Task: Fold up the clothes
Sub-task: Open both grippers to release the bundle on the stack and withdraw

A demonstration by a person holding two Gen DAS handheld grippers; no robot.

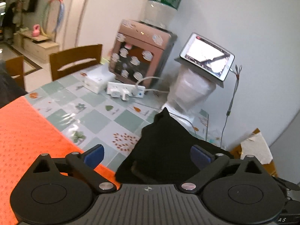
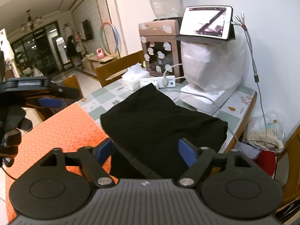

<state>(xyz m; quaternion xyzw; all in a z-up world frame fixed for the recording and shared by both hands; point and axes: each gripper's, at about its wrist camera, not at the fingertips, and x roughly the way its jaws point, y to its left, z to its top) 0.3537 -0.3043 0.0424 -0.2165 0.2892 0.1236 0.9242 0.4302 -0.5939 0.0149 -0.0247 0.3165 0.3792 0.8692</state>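
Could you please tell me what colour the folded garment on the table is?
Plain black. The folded garment shows best in the right wrist view.

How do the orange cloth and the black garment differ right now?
The orange cloth lies spread flat in one layer; the black garment is folded into a thick bundle. The cloth has a dotted texture; the garment is plain. The cloth reaches the near table edge; the garment sits further right. Both rest on the table.

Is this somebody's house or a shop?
Most likely a home's dining area: a table with a leaf-patterned cover, wooden chairs, a water dispenser by the wall, and a black garment lying on the table.
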